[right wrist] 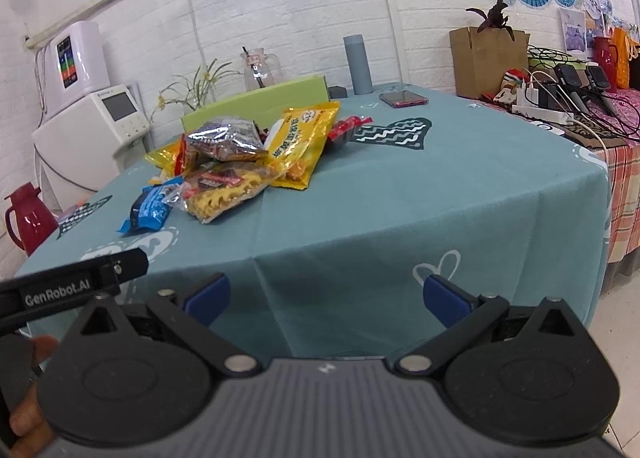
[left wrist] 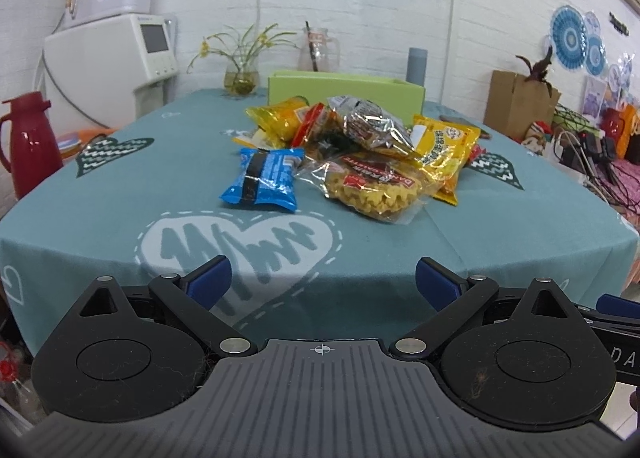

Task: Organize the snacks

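A pile of snack packets (left wrist: 360, 150) lies mid-table on the teal cloth (left wrist: 120, 198), in front of a light green box (left wrist: 344, 88). A blue packet (left wrist: 264, 178) lies at its near left and a clear bag of yellow snacks (left wrist: 372, 186) at its front. The pile (right wrist: 240, 162), blue packet (right wrist: 150, 206) and green box (right wrist: 256, 98) also show in the right wrist view. My left gripper (left wrist: 322, 278) is open and empty at the table's near edge. My right gripper (right wrist: 326, 298) is open and empty, off the near edge, right of the left gripper.
At the table's back stand a glass vase with flowers (left wrist: 240, 74), a glass jug (left wrist: 320, 48) and a grey bottle (right wrist: 358, 64). A phone (right wrist: 404, 98) lies at back right. A red flask (left wrist: 30, 142) stands left. A cluttered side table (right wrist: 580, 110) stands right.
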Motion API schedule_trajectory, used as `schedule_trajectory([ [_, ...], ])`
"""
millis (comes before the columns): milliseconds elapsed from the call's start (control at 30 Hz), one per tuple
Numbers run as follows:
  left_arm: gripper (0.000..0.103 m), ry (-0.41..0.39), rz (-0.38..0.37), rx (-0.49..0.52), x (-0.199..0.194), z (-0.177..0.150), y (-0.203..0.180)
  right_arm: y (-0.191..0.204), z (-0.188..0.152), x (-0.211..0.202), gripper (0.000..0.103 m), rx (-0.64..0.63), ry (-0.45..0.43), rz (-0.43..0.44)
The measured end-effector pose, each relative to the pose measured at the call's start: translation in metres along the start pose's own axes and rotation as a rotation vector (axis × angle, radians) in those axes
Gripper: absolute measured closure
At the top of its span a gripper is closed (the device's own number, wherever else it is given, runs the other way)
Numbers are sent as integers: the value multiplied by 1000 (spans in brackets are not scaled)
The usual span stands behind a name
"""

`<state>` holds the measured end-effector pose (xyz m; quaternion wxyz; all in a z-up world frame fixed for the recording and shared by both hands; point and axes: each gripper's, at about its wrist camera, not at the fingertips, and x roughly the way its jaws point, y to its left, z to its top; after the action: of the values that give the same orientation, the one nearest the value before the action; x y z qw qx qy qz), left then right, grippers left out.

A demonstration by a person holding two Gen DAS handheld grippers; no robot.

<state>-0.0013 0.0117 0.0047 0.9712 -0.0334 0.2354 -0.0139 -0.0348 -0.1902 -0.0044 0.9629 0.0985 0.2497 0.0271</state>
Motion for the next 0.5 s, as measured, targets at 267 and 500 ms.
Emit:
schedule_trajectory([
  [267, 15, 7, 0, 5, 1, -2, -1, 3, -1, 3, 0, -6, 6, 1],
  [500, 15, 12, -5, 10, 1, -3, -2, 4, -3, 3, 1, -11, 8, 6],
])
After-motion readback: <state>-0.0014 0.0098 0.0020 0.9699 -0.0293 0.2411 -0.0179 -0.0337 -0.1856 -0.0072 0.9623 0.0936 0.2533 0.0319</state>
